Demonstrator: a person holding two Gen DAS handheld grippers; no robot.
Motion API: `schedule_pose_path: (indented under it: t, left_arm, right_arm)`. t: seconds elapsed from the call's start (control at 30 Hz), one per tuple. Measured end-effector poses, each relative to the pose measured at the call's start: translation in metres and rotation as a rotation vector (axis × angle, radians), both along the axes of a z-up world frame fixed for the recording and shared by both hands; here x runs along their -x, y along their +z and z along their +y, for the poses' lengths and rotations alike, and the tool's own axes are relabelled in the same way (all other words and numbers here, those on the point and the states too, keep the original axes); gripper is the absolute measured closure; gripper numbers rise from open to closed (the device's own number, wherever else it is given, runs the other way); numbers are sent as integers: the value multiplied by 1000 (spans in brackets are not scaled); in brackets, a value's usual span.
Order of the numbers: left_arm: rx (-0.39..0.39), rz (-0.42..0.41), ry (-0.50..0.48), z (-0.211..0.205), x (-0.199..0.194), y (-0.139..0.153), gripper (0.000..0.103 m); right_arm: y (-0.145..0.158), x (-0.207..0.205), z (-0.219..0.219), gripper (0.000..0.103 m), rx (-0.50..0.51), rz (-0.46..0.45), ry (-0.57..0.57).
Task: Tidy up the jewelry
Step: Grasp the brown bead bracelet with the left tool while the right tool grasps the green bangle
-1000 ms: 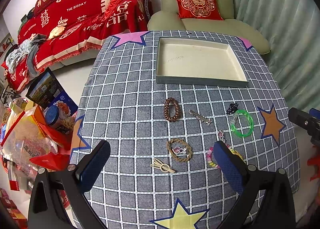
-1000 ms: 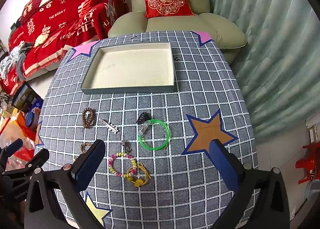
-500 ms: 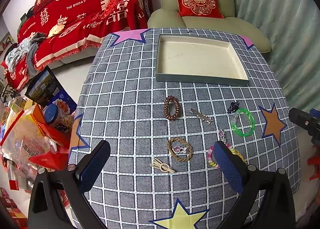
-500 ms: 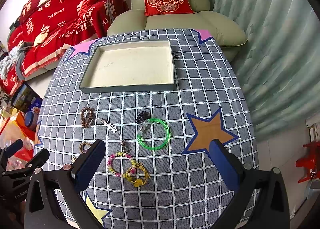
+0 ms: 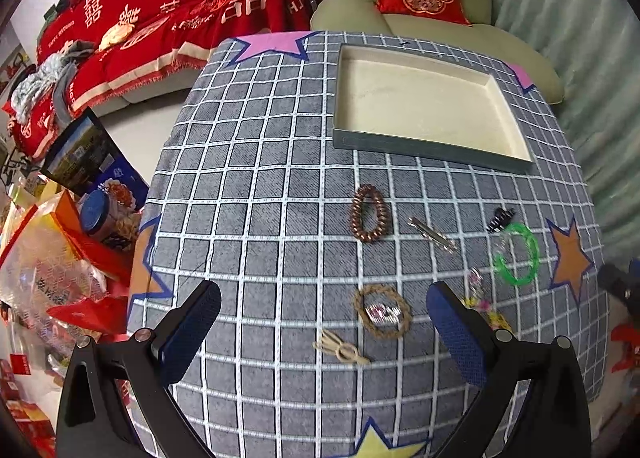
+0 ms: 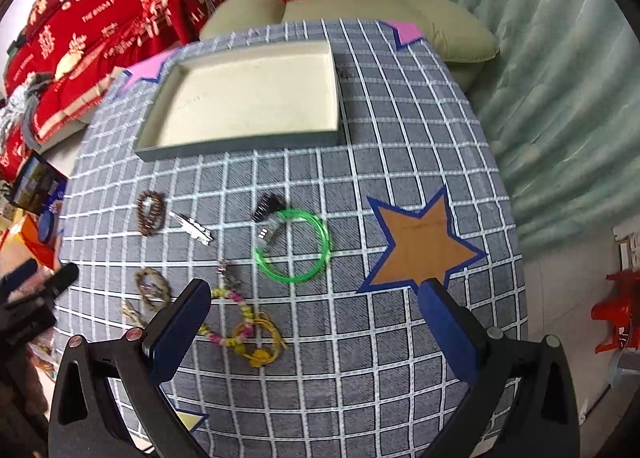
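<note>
Jewelry pieces (image 5: 382,315) lie scattered before the empty tray (image 5: 424,146); both tools (image 5: 324,322) (image 6: 316,314) gape

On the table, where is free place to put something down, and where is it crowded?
Free: the tray floor, and the cloth right of the green bangle around the orange star. Crowded: the strip from the brown spiral hair tie to the beaded bracelet.

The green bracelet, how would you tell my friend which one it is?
Find the shallow grey tray on the checked tablecloth, then look nearer, just left of the big orange star. The green bracelet lies there beside a small black hair clip. It is the only bright, see-through green ring; the others are brown or beaded.
</note>
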State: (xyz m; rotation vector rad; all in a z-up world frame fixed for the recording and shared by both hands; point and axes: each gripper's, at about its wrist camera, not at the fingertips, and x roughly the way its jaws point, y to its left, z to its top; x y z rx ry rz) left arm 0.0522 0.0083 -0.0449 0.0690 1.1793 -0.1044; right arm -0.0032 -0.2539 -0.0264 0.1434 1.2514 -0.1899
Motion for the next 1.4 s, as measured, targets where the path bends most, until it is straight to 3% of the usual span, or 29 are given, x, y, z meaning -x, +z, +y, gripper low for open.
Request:
schedule_pose_path:
  t: [0.57,0.7,0.97,1.03,1.1,1.13,1.2,1.23,1.27,1.4]
  left_arm:
    - [-36,59,-49,-23,-73,-75,0]
    - [-33,76,-58,-28,-83,-85,5]
    - [-21,102,-103,-39,-88,-100,47]
    - [-5,97,-130,-44,-87,-99,64]
    - [-13,94,-153,-51,-87,-98,80]
    - [-12,96,-161,-53,-87,-98,83]
    - [11,103,-164,-53,-87,-97,83]
    - [18,105,-163,-53,-87,-96,83]
    - [22,106,-161,-53,-86,-94,83]
    - [56,99,-154,-51,-79,-83,83]
  right_arm:
    - [-95,-49,-30,0,-3,182,-27]
    - [-111,-57,-31,2,2,211,-19]
    - [-131,-61,-35,18,-22,228,-7]
    - [-130,-62,-35,23,-21,220,11]
    - [-125,-63,-31,41,-16,208,32]
    - [-120,-66,-25,48,-13,207,40]
    - [-111,-71,-19,84,-21,206,58]
    - [-107,-75,-17,90,-31,211,61]
    - [-104,-79,-16,95,-37,214,58]
    - [-82,-88,-14,96,-84,207,53]
